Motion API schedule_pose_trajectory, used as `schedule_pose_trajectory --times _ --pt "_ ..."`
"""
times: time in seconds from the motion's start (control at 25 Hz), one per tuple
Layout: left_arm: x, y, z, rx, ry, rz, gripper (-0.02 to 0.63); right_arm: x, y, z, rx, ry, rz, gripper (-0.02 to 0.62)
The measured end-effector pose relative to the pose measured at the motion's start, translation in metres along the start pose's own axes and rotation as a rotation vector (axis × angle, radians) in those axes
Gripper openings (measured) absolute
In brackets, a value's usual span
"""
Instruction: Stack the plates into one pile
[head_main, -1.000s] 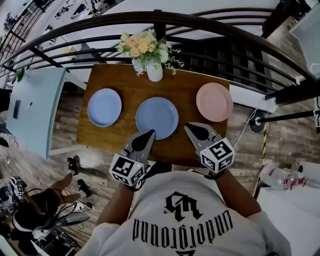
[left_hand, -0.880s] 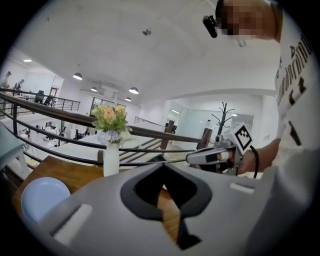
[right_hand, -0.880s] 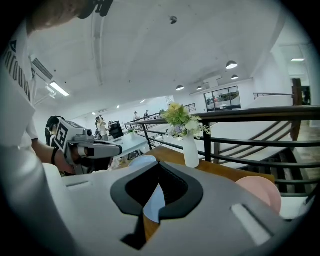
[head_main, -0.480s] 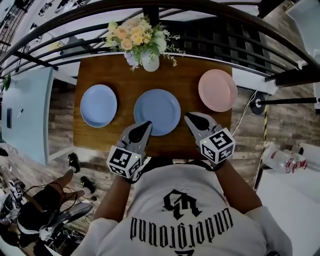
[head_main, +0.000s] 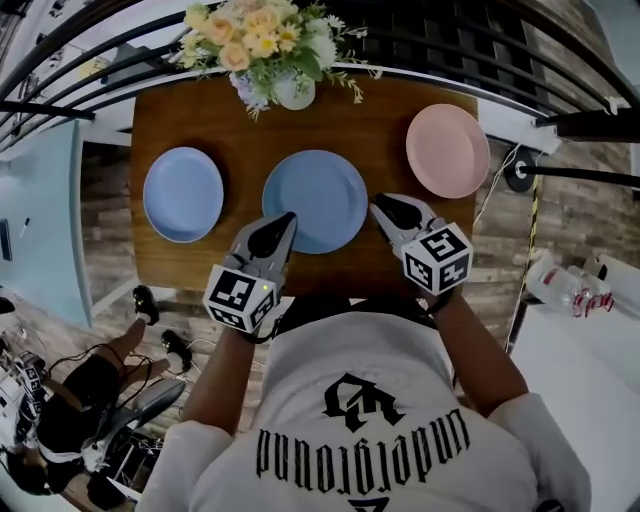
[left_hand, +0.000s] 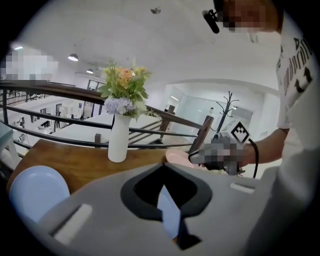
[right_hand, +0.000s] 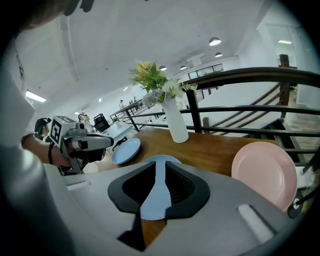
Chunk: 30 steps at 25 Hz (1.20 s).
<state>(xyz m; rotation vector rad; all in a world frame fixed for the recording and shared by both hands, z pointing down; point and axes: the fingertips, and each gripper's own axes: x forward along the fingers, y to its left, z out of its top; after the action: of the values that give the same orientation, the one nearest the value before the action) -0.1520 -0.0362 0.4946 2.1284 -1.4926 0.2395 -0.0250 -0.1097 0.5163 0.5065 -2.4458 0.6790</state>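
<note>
1. Head view: three plates are laid apart in a row on the wooden worktop (head_main: 385, 110). A light blue plate (head_main: 183, 194) is at the left, a darker blue plate (head_main: 314, 200) in the middle, and a pink plate (head_main: 447, 150) toward the far right corner. Nothing is stacked yet.
2. Head view: a white vase (head_main: 293, 93) of flowers (head_main: 262, 35) is set at the far edge.
3. Head view: the left hand-held gripper (head_main: 287, 218) is held over the darker blue plate's near-left rim. The right hand-held gripper (head_main: 379, 205) is held at its near-right rim. Contact cannot be told.
4. Left gripper view: the jaw tips are seen together, with only a thin slit behind them showing blue plate surface. Nothing is gripped. The light blue plate is seen low at the left and the vase ahead.
5. Right gripper view: the jaws are parted a little, having just been opening. The darker blue plate is seen through the gap and past the tips, but is not pinched. The pink plate lies to the right.
</note>
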Motion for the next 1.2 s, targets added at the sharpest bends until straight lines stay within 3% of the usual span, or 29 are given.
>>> schedule_pose_trajectory --times 0.2,0.4,0.88,1.2 --pt "0.016 0.016 -0.028 0.02 0.066 -0.009 0.046 0.023 -0.014 -0.025 0.038 0.054 -0.006 0.063" --pt "0.026 0.032 -0.051 -0.048 0.083 -0.013 0.046 0.043 -0.03 -0.052 0.072 0.104 -0.033 0.075" --pt "0.046 0.046 -0.096 -0.055 0.158 -0.03 0.046 0.085 -0.067 -0.117 0.117 0.231 -0.094 0.077" --pt "0.053 0.055 -0.114 -0.067 0.184 -0.04 0.046 0.106 -0.073 -0.133 0.19 0.26 -0.098 0.077"
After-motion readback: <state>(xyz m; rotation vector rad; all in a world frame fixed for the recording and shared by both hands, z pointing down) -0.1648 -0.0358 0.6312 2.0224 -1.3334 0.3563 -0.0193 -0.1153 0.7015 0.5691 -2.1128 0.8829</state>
